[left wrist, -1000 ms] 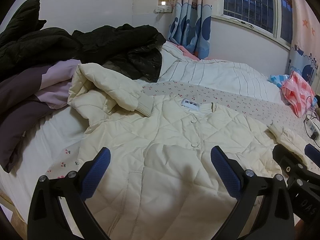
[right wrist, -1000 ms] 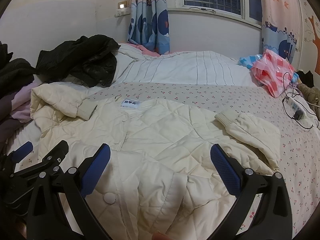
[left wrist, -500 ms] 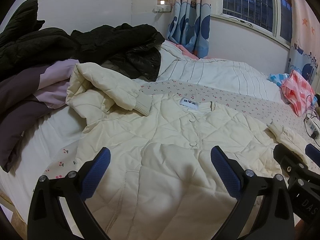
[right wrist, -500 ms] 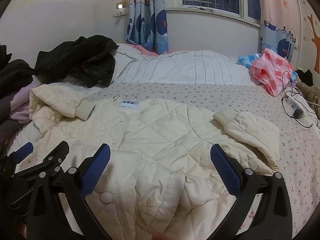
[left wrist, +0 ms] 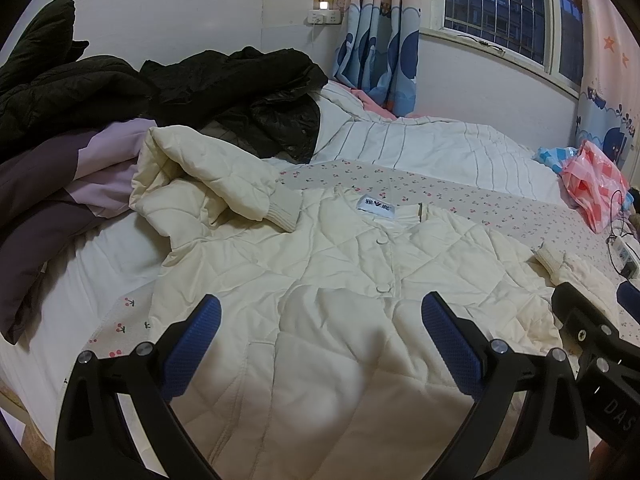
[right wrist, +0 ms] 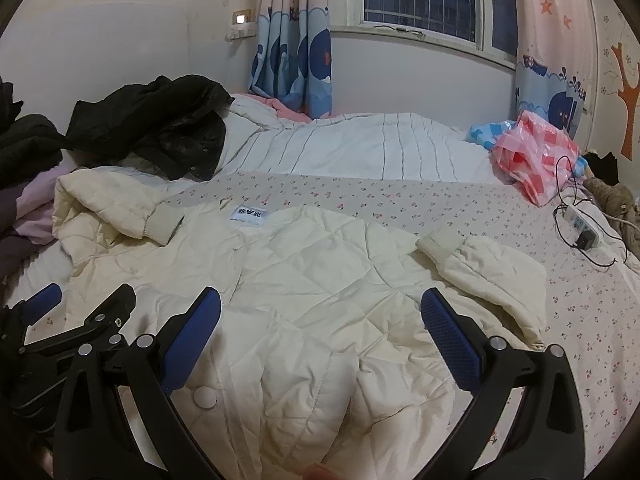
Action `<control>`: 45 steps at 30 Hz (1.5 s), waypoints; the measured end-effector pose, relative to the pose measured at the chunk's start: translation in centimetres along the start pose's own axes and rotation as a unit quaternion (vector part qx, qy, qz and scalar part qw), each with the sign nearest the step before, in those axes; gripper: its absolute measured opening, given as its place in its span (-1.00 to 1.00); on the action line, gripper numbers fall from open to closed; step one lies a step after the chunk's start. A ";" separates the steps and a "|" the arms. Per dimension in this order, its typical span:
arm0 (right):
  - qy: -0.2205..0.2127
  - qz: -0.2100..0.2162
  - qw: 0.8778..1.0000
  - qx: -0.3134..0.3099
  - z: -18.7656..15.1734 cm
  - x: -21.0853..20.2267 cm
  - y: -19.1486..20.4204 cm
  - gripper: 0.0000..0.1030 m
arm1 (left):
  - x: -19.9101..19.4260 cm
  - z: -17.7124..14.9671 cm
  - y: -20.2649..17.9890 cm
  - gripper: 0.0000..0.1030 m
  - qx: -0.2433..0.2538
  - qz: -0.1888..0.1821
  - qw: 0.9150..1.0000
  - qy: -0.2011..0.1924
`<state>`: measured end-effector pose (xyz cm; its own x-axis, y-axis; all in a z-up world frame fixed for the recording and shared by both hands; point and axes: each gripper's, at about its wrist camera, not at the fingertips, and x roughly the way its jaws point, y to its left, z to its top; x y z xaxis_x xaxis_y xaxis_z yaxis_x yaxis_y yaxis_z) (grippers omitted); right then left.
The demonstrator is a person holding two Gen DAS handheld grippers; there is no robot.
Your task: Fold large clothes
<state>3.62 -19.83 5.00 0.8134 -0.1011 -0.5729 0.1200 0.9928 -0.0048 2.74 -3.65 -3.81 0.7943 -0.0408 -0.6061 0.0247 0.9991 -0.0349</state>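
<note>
1. Left wrist view: cream quilted jacket [left wrist: 340, 304] lies front-up across the bed [left wrist: 500, 208], collar label away from us, hem nearest the grippers.
2. Left gripper [left wrist: 320, 332] hangs above the lower front panel, jaws spread wide, nothing between the blue pads [left wrist: 192, 344].
3. Right wrist view: right gripper [right wrist: 320, 332] is just as wide open and empty, over the hem near a button [right wrist: 204, 396].
4. Both sleeves are already turned in: left sleeve [left wrist: 224, 176] bunched up by the shoulder, right sleeve [right wrist: 480, 276] lying across the side, cuffs pointing inward.
5. Handling call: padded, soft and light, but bulky. It should spring back and puff at any crease, and the smooth shell may slip in a thin pinch.
6. Where to grab, I'd say: the two hem corners, deep bite through both layers, then carry the hem up toward the collar.
7. Dark coats [left wrist: 224, 80] piled at the far left, plastic bag [right wrist: 536, 160] and power strip [right wrist: 580, 224] well off to the right.
</note>
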 end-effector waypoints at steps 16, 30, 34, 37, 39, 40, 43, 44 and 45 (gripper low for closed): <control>-0.016 -0.011 1.000 -0.010 0.1 -0.6 0.3 0.88 | 0.0 0.0 -0.4 0.87 0.002 0.000 1.000 0.000; -0.017 -0.012 1.000 -0.011 0.1 -0.7 0.3 0.88 | 0.0 0.0 -0.3 0.87 0.001 0.000 1.000 0.000; -0.015 -0.007 1.000 -0.010 0.1 -0.6 0.2 0.88 | 0.1 0.0 -0.3 0.87 0.000 -0.001 1.000 0.001; -0.002 0.001 1.000 -0.018 0.3 0.3 -0.4 0.88 | -0.1 0.1 -0.4 0.87 -0.003 -0.002 1.000 -0.001; 0.000 -0.014 1.000 -0.016 1.1 0.9 -2.2 0.88 | -0.1 0.4 -0.4 0.87 -0.008 0.000 1.000 -0.004; 0.000 -0.027 1.000 0.005 1.8 1.2 -4.1 0.88 | -0.1 0.6 -0.2 0.87 -0.014 -0.001 1.000 -0.003; 0.002 -0.044 0.991 0.126 3.1 1.2 -13.1 0.89 | -0.2 1.1 1.0 0.87 -0.036 -0.005 0.999 0.001; -0.001 -0.061 0.987 0.149 3.4 1.0 -15.8 0.89 | -0.2 1.2 1.3 0.87 -0.044 -0.007 0.999 0.003; -0.005 -0.072 0.986 0.152 3.5 0.9 -17.3 0.89 | -0.2 1.3 1.7 0.87 -0.050 -0.010 0.999 0.005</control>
<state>4.27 -37.28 7.43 0.7814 -0.2418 -0.5753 0.3980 0.9031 0.1611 3.39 -1.93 -2.70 0.7884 -0.0613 -0.6121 -0.0211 0.9917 -0.1265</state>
